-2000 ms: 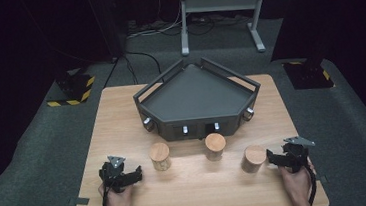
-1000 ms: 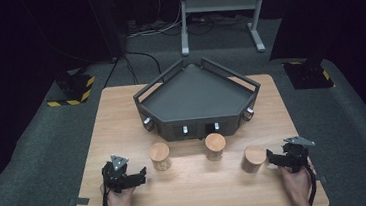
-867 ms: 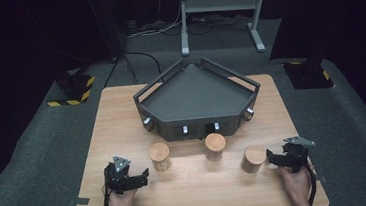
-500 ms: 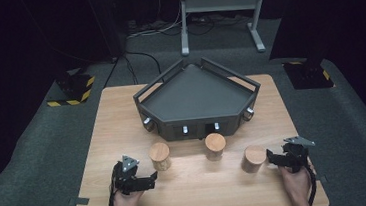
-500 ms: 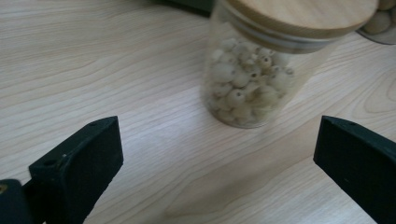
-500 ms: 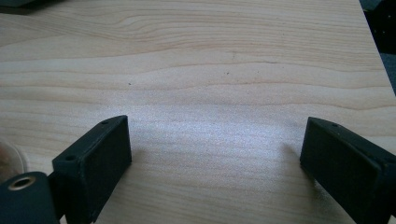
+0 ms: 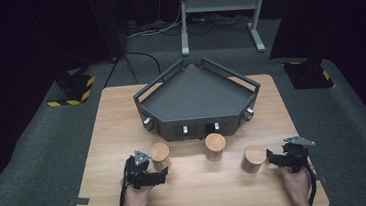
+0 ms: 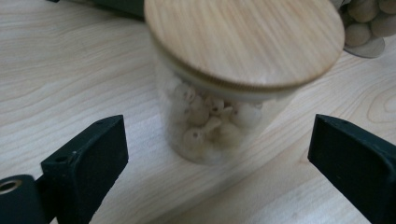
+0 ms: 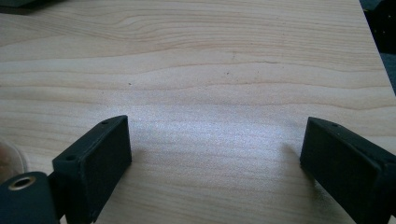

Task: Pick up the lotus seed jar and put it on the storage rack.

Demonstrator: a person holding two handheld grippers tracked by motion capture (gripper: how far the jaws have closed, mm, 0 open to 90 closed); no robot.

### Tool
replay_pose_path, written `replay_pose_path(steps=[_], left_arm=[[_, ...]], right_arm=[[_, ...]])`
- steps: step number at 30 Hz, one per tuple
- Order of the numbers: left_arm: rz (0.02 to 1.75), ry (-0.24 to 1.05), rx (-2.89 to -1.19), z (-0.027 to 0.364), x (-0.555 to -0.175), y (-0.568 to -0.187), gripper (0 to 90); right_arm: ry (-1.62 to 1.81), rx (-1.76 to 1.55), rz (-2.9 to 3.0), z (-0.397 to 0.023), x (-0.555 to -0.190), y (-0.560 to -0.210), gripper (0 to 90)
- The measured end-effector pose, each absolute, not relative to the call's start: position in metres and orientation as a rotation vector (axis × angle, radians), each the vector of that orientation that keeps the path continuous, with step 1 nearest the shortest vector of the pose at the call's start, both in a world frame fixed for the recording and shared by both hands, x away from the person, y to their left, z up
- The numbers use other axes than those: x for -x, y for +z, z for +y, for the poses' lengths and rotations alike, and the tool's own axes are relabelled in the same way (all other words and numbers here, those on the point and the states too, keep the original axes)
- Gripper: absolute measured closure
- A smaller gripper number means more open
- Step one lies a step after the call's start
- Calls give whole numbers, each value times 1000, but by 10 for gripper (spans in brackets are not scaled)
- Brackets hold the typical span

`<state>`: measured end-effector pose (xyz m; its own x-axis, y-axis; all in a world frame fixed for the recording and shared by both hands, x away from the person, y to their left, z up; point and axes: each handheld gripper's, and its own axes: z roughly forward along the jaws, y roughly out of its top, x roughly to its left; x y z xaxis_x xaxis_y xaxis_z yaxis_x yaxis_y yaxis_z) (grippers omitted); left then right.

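Three glass jars with wooden lids stand in a row on the wooden table: the left jar (image 7: 159, 155), the middle jar (image 7: 215, 146) and the right jar (image 7: 253, 158). My left gripper (image 7: 149, 172) is just in front of the left jar. In the left gripper view this jar (image 8: 219, 93), holding pale beads, stands between the spread jaws without touching them; the left gripper (image 8: 218, 137) is open, its jaws having just closed a little. My right gripper (image 7: 286, 156) rests open beside the right jar, over bare wood (image 9: 215, 140).
A dark five-sided tray (image 7: 200, 119) with raised rails sits at the back middle of the table (image 7: 122, 118). Another jar of beads (image 8: 369, 18) shows at the top right of the left gripper view. Dark carpet surrounds the table.
My left gripper has moved to the right, up to the left jar. The right gripper and all three jars have stayed where they were.
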<state>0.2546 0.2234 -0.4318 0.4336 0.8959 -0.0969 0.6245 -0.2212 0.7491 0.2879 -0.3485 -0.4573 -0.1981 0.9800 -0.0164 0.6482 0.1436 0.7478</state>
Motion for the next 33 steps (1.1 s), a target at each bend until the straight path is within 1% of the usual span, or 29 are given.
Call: replay_pose_path(steps=[3, 9, 12, 16, 21, 22, 25, 33], left_arm=[[1277, 481, -1963, 216, -259, -431, 83], [1279, 506, -1941, 206, -261, -435, 125], [1294, 532, -1943, 200, -263, -436, 131], [1313, 564, -1909, 196, -260, -439, 180], [1327, 604, -1905, 188, -259, -441, 223], [1326, 612, -1903, 188, -259, -442, 242], [1318, 642, -1910, 184, -256, -443, 251], [1322, 655, -1906, 182, -255, -443, 254]], right_arm=[[845, -1553, 1913, -349, -288, -457, 75], [845, -1553, 1913, -349, -288, -457, 75], [845, -1553, 1913, -349, -288, -457, 75], [845, -1553, 1913, -349, -288, -457, 75], [845, -1553, 1913, -349, -288, -457, 75], [845, -1553, 1913, -349, -288, -457, 74], [847, -1553, 1914, -349, -288, -457, 74], [847, -1552, 1915, -349, -288, -457, 75]])
